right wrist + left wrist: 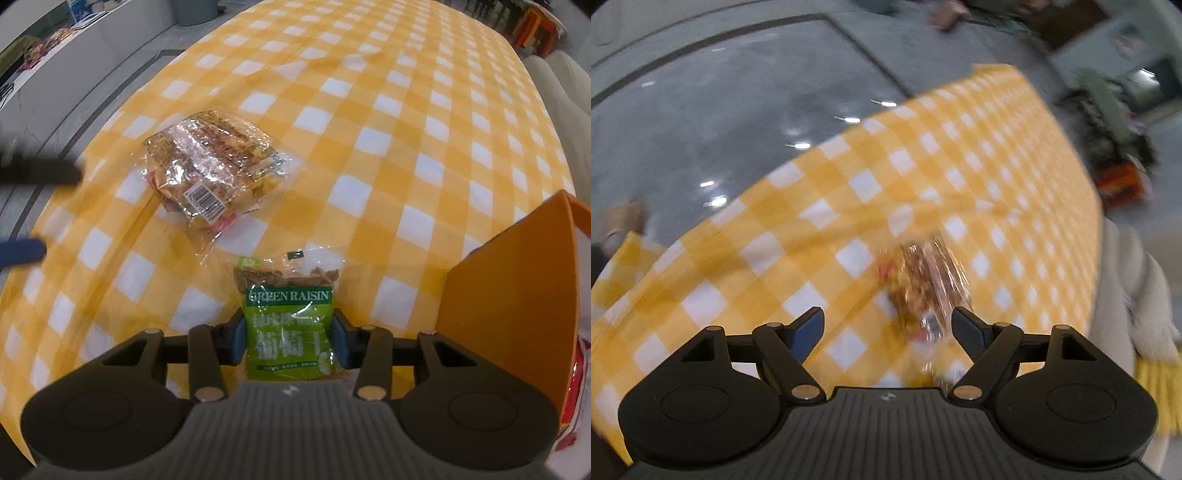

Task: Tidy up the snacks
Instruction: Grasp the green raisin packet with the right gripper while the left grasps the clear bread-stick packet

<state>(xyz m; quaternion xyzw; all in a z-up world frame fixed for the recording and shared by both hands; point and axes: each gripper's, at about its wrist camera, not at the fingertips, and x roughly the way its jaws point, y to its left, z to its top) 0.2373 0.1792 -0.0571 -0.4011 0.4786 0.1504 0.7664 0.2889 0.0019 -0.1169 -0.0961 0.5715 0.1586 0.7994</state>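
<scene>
- Left wrist view: left gripper (888,326) hangs with jaws wide open over a blurred clear snack bag (923,280) at 12 o'clock on the checked tablecloth (775,229); closing off-centre could pinch only crinkly film.
- Right wrist view: right gripper (290,341) clamps a green raisin packet (290,325); orange box (517,288) at 3 o'clock; the slick packet might slip.

My left wrist view smears with motion blur; the clear snack packet (923,284) is a streak. Ceiling lights glint as white spots on the glossy grey floor (720,122). My right wrist view is sharper, evenly bright, shadows soft. Fisheye bends the checked tablecloth (369,122) at the edges.
</scene>
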